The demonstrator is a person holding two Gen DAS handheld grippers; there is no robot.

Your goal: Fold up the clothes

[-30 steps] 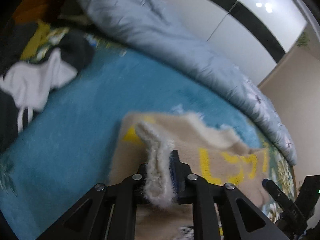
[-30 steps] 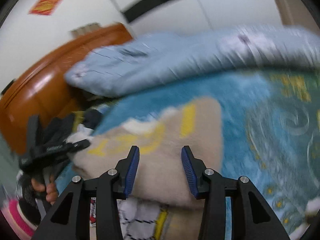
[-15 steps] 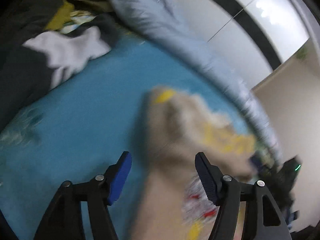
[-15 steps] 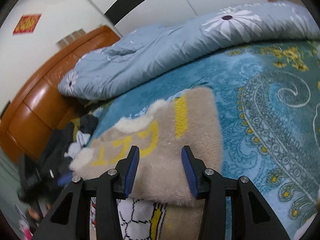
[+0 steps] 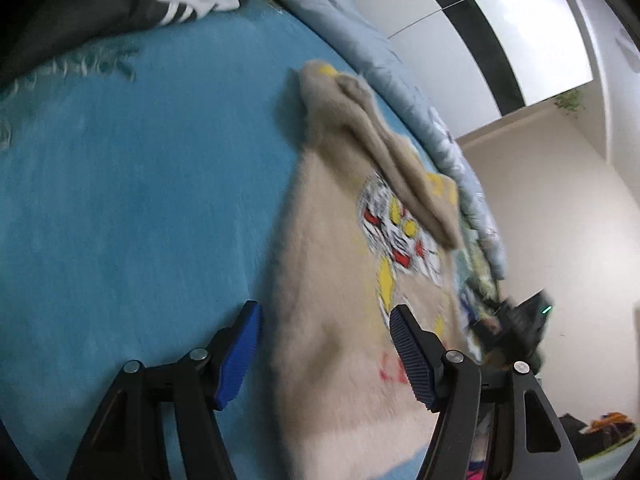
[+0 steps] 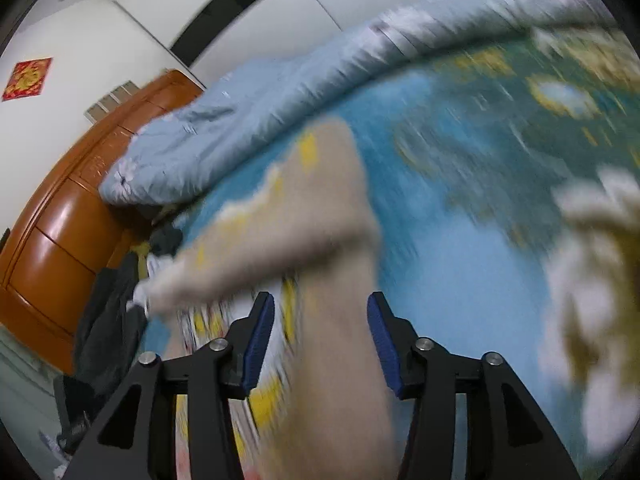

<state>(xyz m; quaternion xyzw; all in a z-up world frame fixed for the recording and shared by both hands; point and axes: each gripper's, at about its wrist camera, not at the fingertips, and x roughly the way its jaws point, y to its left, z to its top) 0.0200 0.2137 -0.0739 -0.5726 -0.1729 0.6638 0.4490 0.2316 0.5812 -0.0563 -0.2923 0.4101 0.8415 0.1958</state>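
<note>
A home bedroom: a bed (image 5: pixel 120 160) with a blue patterned cover, a rumpled pale-blue quilt (image 6: pixel 248 120), a wooden headboard (image 6: pixel 52 240) and white wardrobe doors (image 5: pixel 460 32).

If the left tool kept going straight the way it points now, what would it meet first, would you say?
Most likely the beige fuzzy sweater lying on the blue blanket: it fills the gap ahead of the open left tool. How far off it lies is hard to judge.
</note>
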